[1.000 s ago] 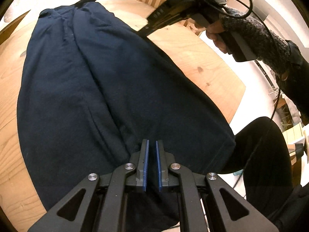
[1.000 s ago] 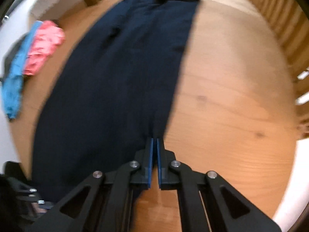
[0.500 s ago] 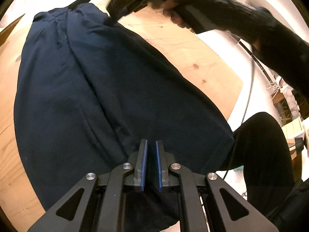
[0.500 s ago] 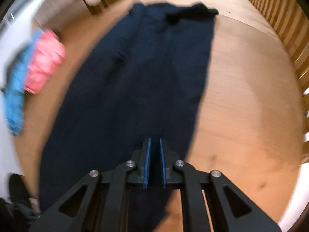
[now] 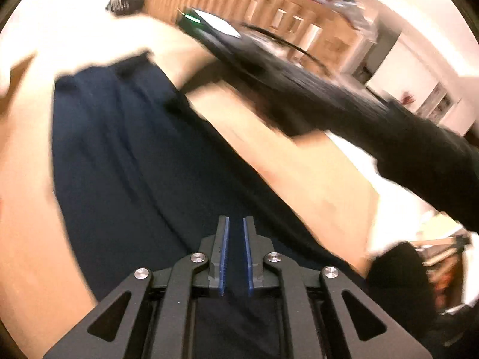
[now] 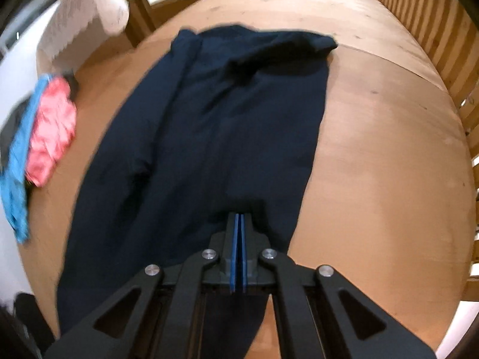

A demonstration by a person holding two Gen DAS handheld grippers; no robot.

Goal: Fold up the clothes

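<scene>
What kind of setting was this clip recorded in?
Probably a home room, not a lab: a wooden table with navy trousers spread out, more clothes piled at its edge, and a slatted wooden rail behind.

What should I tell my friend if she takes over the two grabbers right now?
Left gripper: fingers nearly together, clamped on the near edge of the navy trousers.
Right gripper: fingers pressed shut on the same trousers at their near end.
Where things are: the trousers lie lengthwise on the wooden table, far end bunched. A pink and blue pile of clothes sits off to the left side.
Done: both near-end grips taken.
Left: probably carry the near end over to the far end to fold, then smooth it. The left view is blurry, so check that grip.
</scene>
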